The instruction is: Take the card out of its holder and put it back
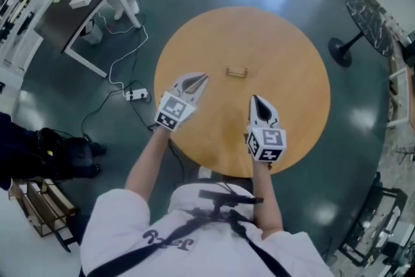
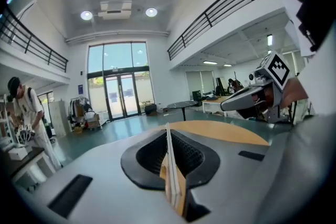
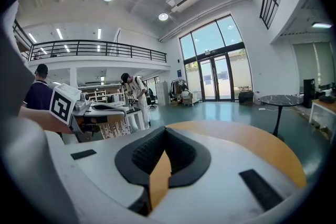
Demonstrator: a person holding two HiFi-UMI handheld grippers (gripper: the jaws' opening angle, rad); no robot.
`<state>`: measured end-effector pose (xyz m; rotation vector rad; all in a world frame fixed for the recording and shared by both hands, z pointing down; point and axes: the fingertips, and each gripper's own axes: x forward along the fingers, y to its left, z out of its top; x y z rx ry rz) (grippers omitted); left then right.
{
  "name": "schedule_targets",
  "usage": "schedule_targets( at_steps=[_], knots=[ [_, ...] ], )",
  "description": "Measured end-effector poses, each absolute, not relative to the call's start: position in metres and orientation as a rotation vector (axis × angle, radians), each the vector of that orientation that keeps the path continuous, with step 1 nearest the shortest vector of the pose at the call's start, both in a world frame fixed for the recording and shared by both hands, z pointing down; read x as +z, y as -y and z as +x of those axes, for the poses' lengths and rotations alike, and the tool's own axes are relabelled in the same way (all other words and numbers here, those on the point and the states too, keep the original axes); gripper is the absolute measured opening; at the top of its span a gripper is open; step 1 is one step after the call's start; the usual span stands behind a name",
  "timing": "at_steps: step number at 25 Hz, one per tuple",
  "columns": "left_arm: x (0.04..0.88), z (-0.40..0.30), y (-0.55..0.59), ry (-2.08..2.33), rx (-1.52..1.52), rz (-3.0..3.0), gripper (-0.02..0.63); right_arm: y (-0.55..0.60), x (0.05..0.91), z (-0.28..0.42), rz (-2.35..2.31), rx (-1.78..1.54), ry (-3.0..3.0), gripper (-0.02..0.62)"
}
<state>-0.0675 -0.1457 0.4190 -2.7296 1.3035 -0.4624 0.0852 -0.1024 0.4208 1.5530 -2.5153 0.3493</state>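
Big hall, green floor; round wooden worktop (image 1: 285, 74) in the middle w/ a small wooden holder (image 1: 237, 72) near its centre, which looks empty. Left gripper (image 1: 200, 80) is clamped narrow on the card (image 2: 172, 176), thin white edge upright betw. the pads. So the card is out of the holder, held near it on its left. The edge-on grip prob. keeps it lined up w/ the slot for going back in. Right gripper (image 1: 254, 100) is closed on nothing, nearer the person, prob. ready to steady the holder.
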Motion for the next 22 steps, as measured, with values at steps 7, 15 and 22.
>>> schedule_targets(
  at_steps=[7,15,22],
  knots=[
    [0.423,-0.093,0.189,-1.002,-0.747,-2.585,0.026,0.123,0.430,0.094,1.575,0.407,2.476,0.014],
    [0.421,-0.071,0.214,-0.417,-0.785,-2.517,0.026,0.143,0.456,0.102,1.582,0.486,2.423,0.014],
    [0.423,-0.036,0.253,-0.218,-0.712,-2.621,0.026,0.156,0.478,0.109,1.591,0.555,2.360,0.014]
  ],
)
